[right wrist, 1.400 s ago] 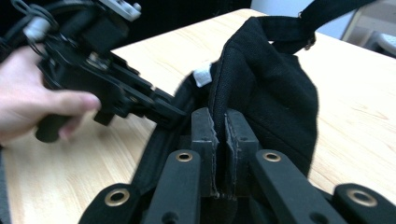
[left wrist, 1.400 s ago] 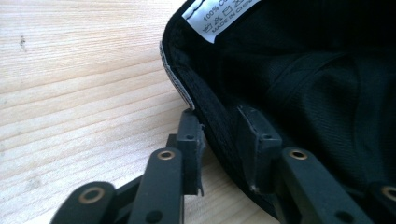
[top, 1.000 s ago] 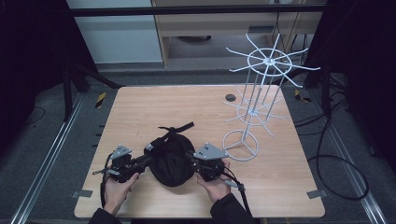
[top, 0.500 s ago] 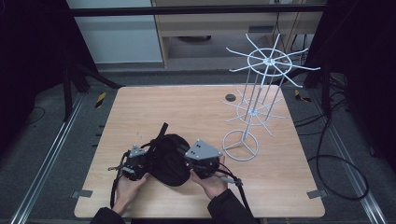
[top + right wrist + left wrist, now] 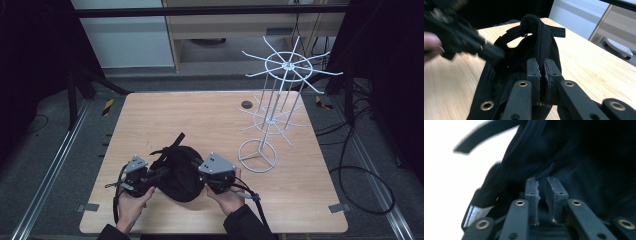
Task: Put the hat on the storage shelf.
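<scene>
A black cap (image 5: 179, 172) lies near the front edge of the wooden table (image 5: 200, 120), between the two tongs. The right gripper (image 5: 212, 181) presses in from the cap's right side; in the right gripper view its jaws stand nearly together, clamped on a fold of the cap's black fabric (image 5: 541, 47). The left gripper (image 5: 159, 175) reaches in from the cap's left side. Its jaws have just been opening after a squeeze, and in the left gripper view a narrow gap shows between the pads (image 5: 532, 195), with a thin dark edge of the cap (image 5: 574, 170) running into that gap; whether the pads press on it I cannot tell. A white wire rack (image 5: 272, 117) stands well apart, beyond the right gripper.
</scene>
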Action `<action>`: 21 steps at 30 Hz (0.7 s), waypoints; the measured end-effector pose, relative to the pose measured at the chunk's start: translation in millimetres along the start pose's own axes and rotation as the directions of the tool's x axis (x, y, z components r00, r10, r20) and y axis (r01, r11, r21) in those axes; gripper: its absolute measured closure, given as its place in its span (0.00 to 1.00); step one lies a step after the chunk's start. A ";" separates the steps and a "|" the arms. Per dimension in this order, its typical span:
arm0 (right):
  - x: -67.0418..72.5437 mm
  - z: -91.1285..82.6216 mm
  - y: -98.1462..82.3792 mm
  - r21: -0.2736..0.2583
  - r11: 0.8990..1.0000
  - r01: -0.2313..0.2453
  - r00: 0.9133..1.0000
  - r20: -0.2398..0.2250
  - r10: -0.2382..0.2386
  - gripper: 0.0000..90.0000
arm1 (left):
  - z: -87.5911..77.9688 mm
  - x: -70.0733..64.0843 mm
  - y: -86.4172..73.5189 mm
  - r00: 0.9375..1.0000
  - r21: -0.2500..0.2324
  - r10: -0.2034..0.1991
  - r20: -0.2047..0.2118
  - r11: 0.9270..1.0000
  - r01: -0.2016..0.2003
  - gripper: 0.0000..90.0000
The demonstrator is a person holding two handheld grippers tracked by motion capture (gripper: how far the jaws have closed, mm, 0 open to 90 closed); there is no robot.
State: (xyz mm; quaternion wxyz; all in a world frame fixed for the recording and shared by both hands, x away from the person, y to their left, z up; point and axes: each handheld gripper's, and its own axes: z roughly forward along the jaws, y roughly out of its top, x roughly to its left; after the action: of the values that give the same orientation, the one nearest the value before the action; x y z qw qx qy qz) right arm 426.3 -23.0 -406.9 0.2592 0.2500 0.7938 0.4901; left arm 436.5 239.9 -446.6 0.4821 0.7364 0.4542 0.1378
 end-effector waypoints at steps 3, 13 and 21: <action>-1.0 -0.9 -2.3 0.001 1.000 -0.002 1.000 -0.001 0.002 0.94 | -8.8 -4.8 8.6 1.000 -0.040 -0.010 0.008 0.999 0.010 0.81; -2.8 -3.2 -3.5 0.011 1.000 0.008 1.000 -0.002 -0.008 0.94 | -21.8 -1.7 26.9 0.996 -0.115 0.026 -0.084 0.993 -0.036 0.64; -1.9 -1.3 0.6 0.013 1.000 0.021 1.000 -0.009 -0.021 0.94 | -18.2 -0.9 42.3 0.990 -0.111 0.115 -0.076 0.986 -0.123 0.49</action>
State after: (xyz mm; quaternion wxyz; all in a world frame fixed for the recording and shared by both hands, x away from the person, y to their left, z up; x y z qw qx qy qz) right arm 426.9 -24.9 -405.5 0.2592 0.2414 0.8007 0.4832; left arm 447.0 244.7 -402.1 0.4989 0.7279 0.4169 0.2179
